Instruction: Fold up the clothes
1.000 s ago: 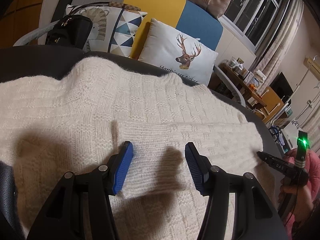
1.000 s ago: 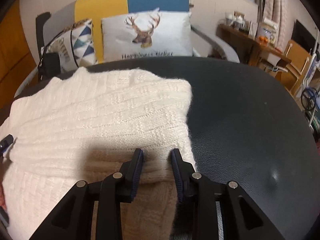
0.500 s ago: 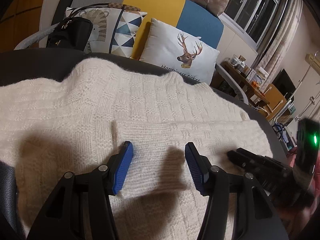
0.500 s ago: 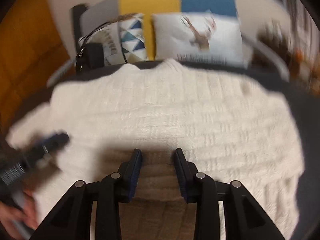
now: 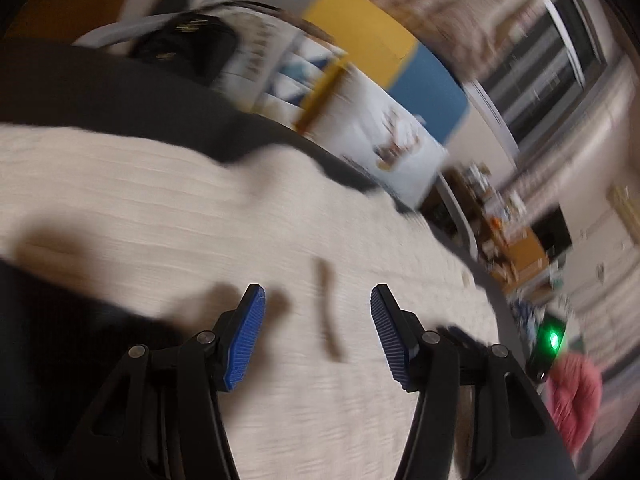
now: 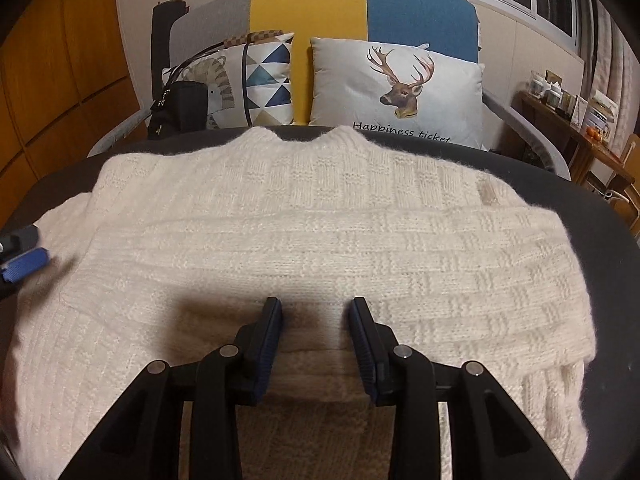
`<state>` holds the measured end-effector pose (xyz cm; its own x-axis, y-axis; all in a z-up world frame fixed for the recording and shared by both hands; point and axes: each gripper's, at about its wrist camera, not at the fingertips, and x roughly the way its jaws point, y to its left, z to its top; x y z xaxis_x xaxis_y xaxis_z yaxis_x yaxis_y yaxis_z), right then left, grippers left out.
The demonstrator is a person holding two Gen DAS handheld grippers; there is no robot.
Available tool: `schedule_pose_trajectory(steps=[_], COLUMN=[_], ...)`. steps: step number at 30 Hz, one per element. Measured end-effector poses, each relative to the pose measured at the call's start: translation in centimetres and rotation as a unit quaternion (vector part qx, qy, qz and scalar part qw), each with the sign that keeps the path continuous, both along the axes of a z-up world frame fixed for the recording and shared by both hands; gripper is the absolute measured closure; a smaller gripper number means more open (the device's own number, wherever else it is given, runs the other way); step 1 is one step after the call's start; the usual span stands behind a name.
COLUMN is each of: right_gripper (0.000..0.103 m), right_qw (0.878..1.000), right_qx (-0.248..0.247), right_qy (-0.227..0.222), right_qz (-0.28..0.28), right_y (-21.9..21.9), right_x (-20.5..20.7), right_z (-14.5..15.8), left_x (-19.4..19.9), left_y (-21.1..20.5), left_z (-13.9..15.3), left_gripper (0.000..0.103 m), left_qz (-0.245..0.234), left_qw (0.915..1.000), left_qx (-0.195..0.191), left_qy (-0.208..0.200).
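While both tools hang over the knit, this is how it lies:
Right gripper (image 6: 314, 310): fingers parted, holding nothing, low over the sweater's near part, where a folded sleeve's cuff lies between them.
Left gripper (image 5: 318, 312): fingers spread wide, empty, above the sweater; its view is badly smeared.
Sweater (image 6: 320, 240): cream knit, spread across the dark round surface (image 6: 624, 240), collar at the far edge, one sleeve folded across the body towards the right edge.
Left tool from the right camera: a blue fingertip (image 6: 24, 264) shows just beside the sweater's left side.
Person: a pink sleeve (image 5: 576, 392) low at the right.
Beyond the far edge: a deer cushion (image 6: 400, 92), a triangle-print cushion (image 6: 264, 80) and a black bag (image 6: 180, 108) on a grey, yellow and blue sofa (image 6: 332, 8).
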<state>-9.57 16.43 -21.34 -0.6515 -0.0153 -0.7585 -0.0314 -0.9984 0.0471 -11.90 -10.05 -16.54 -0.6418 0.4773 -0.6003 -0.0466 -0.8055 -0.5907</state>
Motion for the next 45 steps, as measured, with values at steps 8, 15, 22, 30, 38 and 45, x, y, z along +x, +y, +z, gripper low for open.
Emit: schedule_pose_trajectory(steps=[8, 15, 22, 30, 38, 45], right_gripper=[0.067, 0.067, 0.067, 0.067, 0.067, 0.067], right_qw=[1.0, 1.0, 1.0, 1.0, 1.0, 1.0], right_qx=[-0.011, -0.008, -0.008, -0.008, -0.008, -0.004], right_qy=[0.001, 0.001, 0.002, 0.002, 0.003, 0.002], right_qz=[0.0, 0.001, 0.002, 0.002, 0.003, 0.003], right_y=[0.3, 0.2, 0.1, 0.1, 0.3, 0.1], right_x=[0.0, 0.0, 0.1, 0.2, 0.2, 0.2], right_z=[0.1, 0.0, 0.0, 0.0, 0.1, 0.1], left_x=[1.7, 3.7, 3.1, 2.3, 2.3, 2.6], left_y=[-17.6, -27.0, -29.9, -29.7, -30.2, -30.6], left_z=[-1.0, -3.6, -5.5, -6.3, -7.2, -7.8], left_gripper=[0.035, 0.034, 0.034, 0.049, 0.085, 0.097], left_qz=[0.256, 0.39, 0.412, 0.401, 0.401, 0.393], left_qw=[0.9648, 0.9091, 0.8855, 0.8962, 0.8998, 0.903], left_qx=[0.042, 0.117, 0.2, 0.18, 0.157, 0.16], left_qy=[-0.042, -0.091, -0.079, -0.061, -0.071, -0.064])
